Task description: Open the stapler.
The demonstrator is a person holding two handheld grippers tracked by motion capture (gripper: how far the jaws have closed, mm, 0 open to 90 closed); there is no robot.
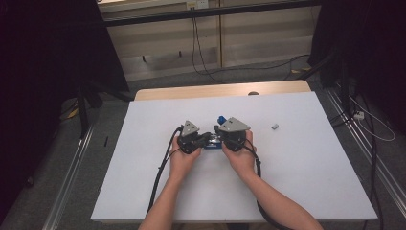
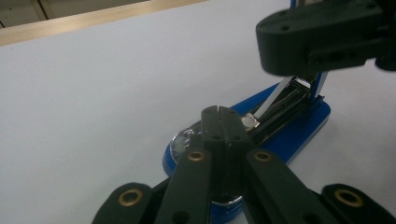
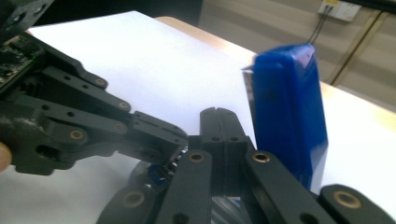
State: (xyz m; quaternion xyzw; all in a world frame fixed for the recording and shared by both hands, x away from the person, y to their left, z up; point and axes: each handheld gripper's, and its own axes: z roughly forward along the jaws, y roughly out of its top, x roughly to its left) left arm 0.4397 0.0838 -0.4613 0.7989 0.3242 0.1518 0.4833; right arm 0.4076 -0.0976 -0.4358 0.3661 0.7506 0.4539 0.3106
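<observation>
A blue stapler point(image 1: 213, 145) lies swung open at the middle of the white table point(image 1: 297, 172). Its blue lid point(image 3: 289, 116) stands upright, and its base point(image 2: 299, 133) with the metal staple channel point(image 2: 285, 105) lies flat. My left gripper point(image 2: 218, 122) is shut, its tips resting over the base's metal front end. My right gripper point(image 3: 218, 122) is shut as well, just left of the raised lid, with nothing seen between its jaws. In the high view the left gripper point(image 1: 206, 139) and right gripper point(image 1: 219, 138) meet tip to tip over the stapler. The right gripper's body point(image 2: 322, 37) hangs above the channel.
A small grey piece point(image 1: 275, 127) lies on the table to the right of the hands. The table's wooden far edge point(image 1: 220, 90) runs behind. Cables trail from both grippers toward the near edge. Dark stands and floor rails flank the table.
</observation>
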